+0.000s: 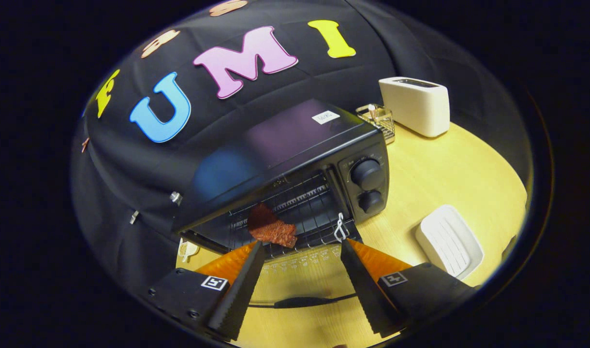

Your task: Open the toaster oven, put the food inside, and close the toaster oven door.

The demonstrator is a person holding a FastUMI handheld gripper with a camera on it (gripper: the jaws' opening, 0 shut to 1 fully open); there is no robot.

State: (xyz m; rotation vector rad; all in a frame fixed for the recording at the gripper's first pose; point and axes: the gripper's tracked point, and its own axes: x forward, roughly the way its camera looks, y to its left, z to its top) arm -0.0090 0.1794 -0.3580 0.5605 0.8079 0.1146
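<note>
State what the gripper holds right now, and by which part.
Nothing is held. The gripper is open, its fingers apart; the food lies on the rack inside the toaster oven, just ahead of them.

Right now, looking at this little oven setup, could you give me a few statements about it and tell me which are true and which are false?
1. The toaster oven door is shut. False: it hangs open and down.
2. A piece of reddish food lies on the oven rack. True.
3. The gripper is clamped on the food. False: its fingers are spread open, nothing between them.
4. A white toaster stands beyond the oven. True.
5. The white tray holds the food. False: it looks empty.
</note>
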